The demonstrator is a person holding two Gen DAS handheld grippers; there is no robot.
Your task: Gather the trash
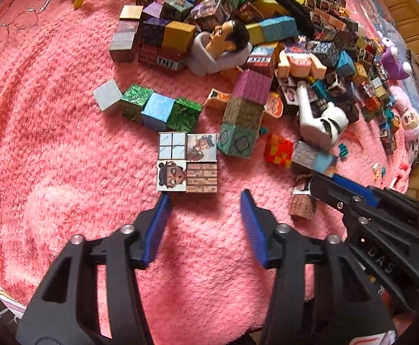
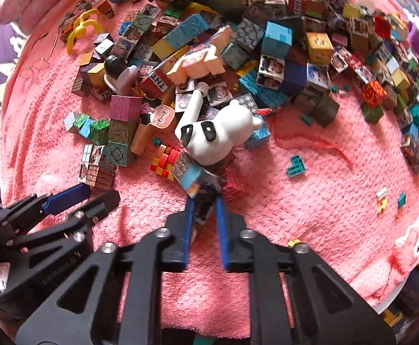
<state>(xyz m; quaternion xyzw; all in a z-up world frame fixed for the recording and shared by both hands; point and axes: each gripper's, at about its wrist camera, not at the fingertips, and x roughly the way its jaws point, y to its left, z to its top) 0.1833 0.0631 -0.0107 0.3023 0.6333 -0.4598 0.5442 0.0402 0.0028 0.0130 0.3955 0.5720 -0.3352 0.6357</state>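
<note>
On the pink fluffy rug (image 1: 65, 143), a flat two-by-two square of printed paper cubes (image 1: 187, 162) lies just ahead of my left gripper (image 1: 205, 195). That gripper is open, its blue pads wide apart and nothing between them. My right gripper (image 2: 204, 199) is shut on a small dark photo-printed paper cube (image 2: 203, 211) at the near edge of the toy pile. In the left wrist view the right gripper (image 1: 321, 179) reaches in from the right, with a brown cube (image 1: 303, 207) below its tip. The left gripper (image 2: 100, 192) shows at the lower left of the right wrist view.
A big heap of paper cubes (image 2: 281, 43) covers the far rug. In it lie a white panda-like figure (image 2: 215, 135), a toy head in a white bowl (image 1: 224, 49) and a purple plush (image 1: 393, 60). Wire glasses (image 1: 14, 26) lie far left. Small teal bits (image 2: 295, 166) dot the rug.
</note>
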